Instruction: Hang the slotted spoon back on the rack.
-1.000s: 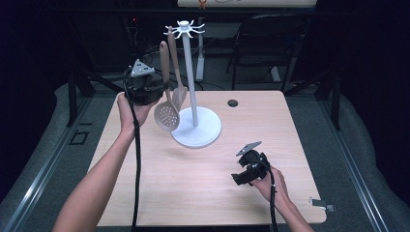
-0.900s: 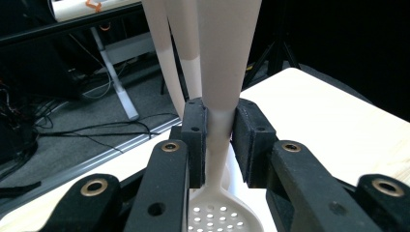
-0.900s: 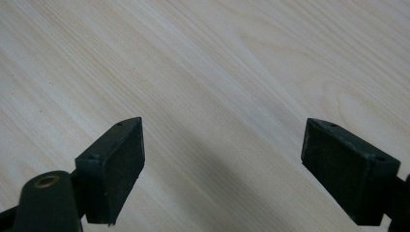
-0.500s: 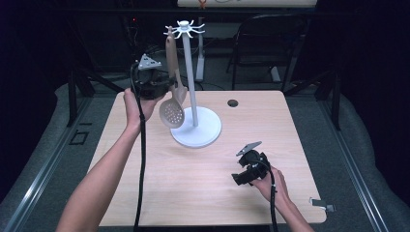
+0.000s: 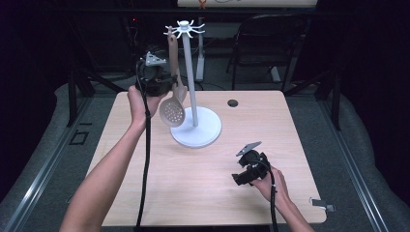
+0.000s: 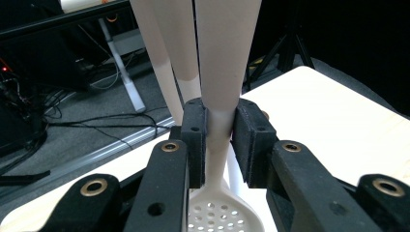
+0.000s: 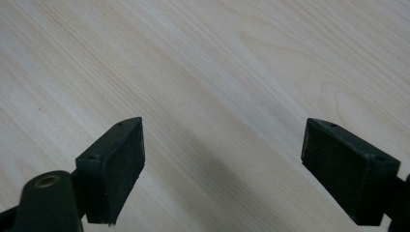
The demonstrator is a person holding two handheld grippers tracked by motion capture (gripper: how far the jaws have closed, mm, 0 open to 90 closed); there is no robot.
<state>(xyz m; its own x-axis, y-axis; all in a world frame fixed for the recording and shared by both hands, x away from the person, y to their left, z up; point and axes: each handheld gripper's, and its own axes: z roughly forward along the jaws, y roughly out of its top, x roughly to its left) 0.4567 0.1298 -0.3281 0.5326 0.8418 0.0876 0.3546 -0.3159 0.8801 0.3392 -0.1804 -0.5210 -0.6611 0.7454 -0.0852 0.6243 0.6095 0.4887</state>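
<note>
Left tongs (image 5: 164,79) pinch the narrow neck of the slotted spoon's (image 5: 172,113) handle, pads pressed on both sides; the spoon hangs upright just beside the white stand (image 5: 196,130), its handle top at the hook crown, its perforated bowl above the stand's base; right tongs (image 5: 244,175) are spread wide over the bare counter (image 5: 300,140), well apart from the stand.

Left gripper (image 5: 167,82) raised, jaws clamped; right gripper (image 5: 244,171) low, jaws wide
</note>
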